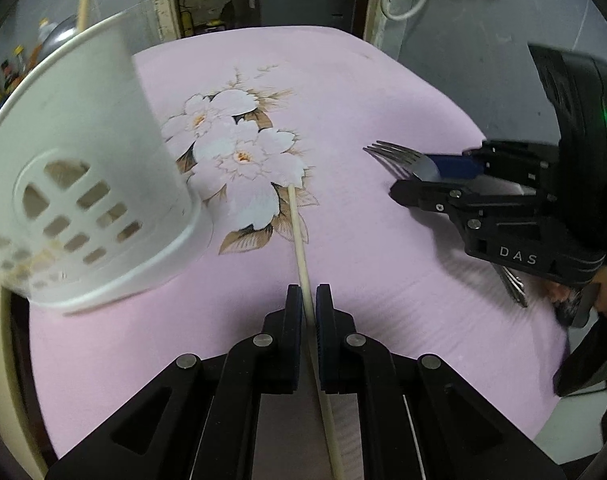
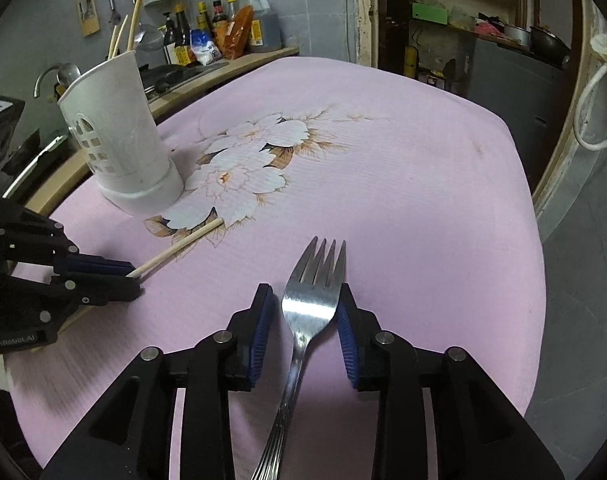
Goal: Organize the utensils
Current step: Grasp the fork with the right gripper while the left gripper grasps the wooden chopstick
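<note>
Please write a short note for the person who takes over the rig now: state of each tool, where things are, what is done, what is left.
Left tool: shut on the chopstick, far end on the pink cloth.
Right tool: open, straddling the fork, which lies on the cloth.
White holder: upright on the cloth, some chopsticks inside.
Done: those chopsticks.
Left: put the held chopstick and the fork in the holder.

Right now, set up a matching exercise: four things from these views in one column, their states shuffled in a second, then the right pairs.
Things:
1. chopstick
2. fork
3. white holder
4. left tool

States:
A. stands upright on the pink cloth, chopsticks sticking out of it
B. lies between open blue pads
C. shut
D. pinched near one end, far tip over the flower print

Pairs: 1-D, 2-B, 3-A, 4-C
</note>
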Demonstrator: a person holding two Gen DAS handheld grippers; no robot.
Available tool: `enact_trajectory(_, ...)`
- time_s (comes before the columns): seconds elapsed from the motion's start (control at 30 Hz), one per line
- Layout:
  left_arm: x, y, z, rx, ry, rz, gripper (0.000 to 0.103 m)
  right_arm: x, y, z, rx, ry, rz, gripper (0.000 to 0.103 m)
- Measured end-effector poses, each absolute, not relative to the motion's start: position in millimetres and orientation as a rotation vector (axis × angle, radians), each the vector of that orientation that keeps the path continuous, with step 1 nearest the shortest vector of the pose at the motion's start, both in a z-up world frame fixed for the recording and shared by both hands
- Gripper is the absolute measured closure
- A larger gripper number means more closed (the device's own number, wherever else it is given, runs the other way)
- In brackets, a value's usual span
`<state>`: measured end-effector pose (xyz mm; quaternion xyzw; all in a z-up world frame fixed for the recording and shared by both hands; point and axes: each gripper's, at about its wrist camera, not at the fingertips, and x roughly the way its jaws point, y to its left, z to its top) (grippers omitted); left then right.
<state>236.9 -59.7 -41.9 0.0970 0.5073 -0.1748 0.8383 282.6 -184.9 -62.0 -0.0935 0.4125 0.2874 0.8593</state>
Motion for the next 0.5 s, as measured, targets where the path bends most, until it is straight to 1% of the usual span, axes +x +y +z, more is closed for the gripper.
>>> enact_trajectory(0.43,243,-78,-48,0.377,1.1,-0.378,0.096,287,-175,-66,-0.272,0.866,0.601,0.073)
enact_trajectory(0.47,242,-81,-50,0.393,1.098,-0.374,0.096,287,-174,-66,-0.28,0.865,0.599,0.074)
enact_trajectory(0.5,241,-82,-51,0.409,1.093,-0.37,0.096,286,-174,-66,-0.287,0.862,0.594,0.079)
